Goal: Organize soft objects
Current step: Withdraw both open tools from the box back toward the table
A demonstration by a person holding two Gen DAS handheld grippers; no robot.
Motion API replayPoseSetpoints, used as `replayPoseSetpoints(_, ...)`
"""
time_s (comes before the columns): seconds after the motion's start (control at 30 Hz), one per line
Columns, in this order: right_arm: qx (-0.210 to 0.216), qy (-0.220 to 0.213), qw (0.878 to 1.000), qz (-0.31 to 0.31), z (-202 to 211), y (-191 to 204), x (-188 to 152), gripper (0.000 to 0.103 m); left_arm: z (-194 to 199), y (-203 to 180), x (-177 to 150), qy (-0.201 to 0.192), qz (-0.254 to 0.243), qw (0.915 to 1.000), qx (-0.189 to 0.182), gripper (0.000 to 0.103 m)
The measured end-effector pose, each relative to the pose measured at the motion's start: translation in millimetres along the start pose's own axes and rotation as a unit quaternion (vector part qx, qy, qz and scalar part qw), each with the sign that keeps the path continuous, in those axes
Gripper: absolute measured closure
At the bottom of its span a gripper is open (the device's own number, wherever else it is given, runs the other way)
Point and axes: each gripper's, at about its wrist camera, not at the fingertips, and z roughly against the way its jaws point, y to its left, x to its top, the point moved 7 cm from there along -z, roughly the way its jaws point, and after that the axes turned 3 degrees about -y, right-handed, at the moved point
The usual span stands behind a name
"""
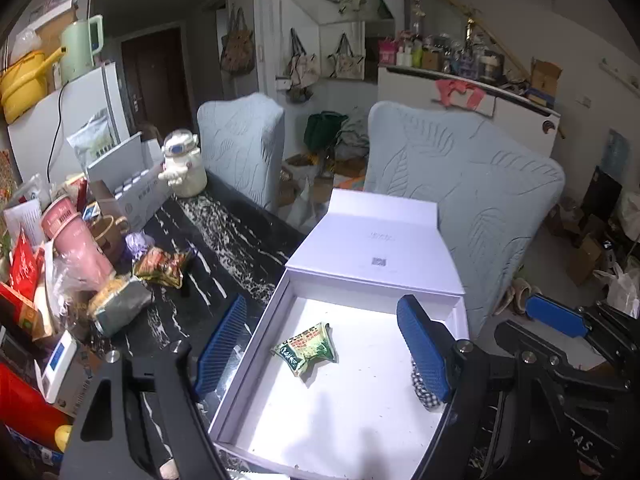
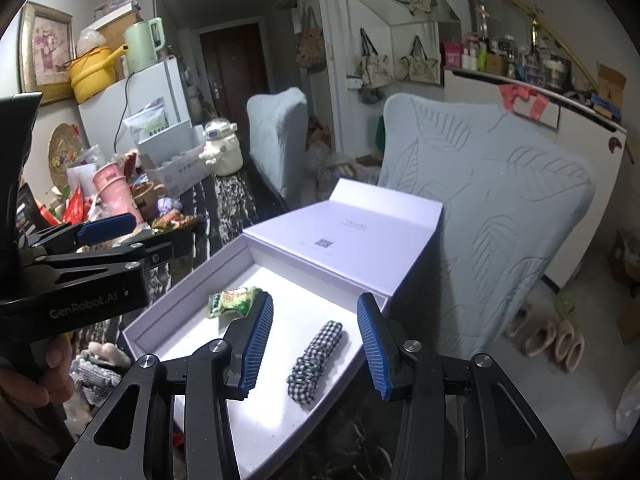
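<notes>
An open white box [image 1: 256,344] [image 2: 168,308] lies on the dark marble table, its lid folded back. Inside lie a green snack packet [image 1: 306,350] [image 2: 232,302] and a black-and-white checked cloth roll [image 2: 316,360], whose end shows in the left wrist view [image 1: 426,394]. My left gripper [image 1: 324,350] is open above the box, one finger over the table, one over the box's right side. My right gripper [image 2: 316,346] is open and empty just above the checked roll. It also shows at the right of the left wrist view [image 1: 556,316].
A pile of clutter stands at the table's left: a pink cup [image 1: 76,240], snack bags [image 1: 162,266], a cardboard box [image 1: 128,188], a white robot jar [image 1: 182,166]. Two pale blue chairs [image 1: 460,200] stand behind the table. Socks or cloths [image 2: 100,364] lie at the table's near left.
</notes>
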Motion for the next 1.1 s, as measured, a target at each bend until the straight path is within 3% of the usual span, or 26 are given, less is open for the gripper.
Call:
replayPoseSetpoints(0.53, -0.011, -0.062, 0.998, 0.026, 80.4, 32.3, 7.9, 0.055, 98.7, 2.6, 1.5, -0.064, -0.011, 0.9978, -0.012, 0.025)
replayPoseSetpoints(0.77, -0.012, -0.076, 0.997, 0.025, 113.7, 46.7, -1.4, 0.038, 135.9, 9.4, -12.5, -0.071, -0.012, 0.9974, -0.009, 0.024)
replayPoseSetpoints(1.1, 0.000, -0.095, 0.995, 0.034, 154.6, 67.2, -21.2, 0.028, 180.0, 9.0, -42.9, -0.065, -0.020, 0.9975, -0.018, 0.020)
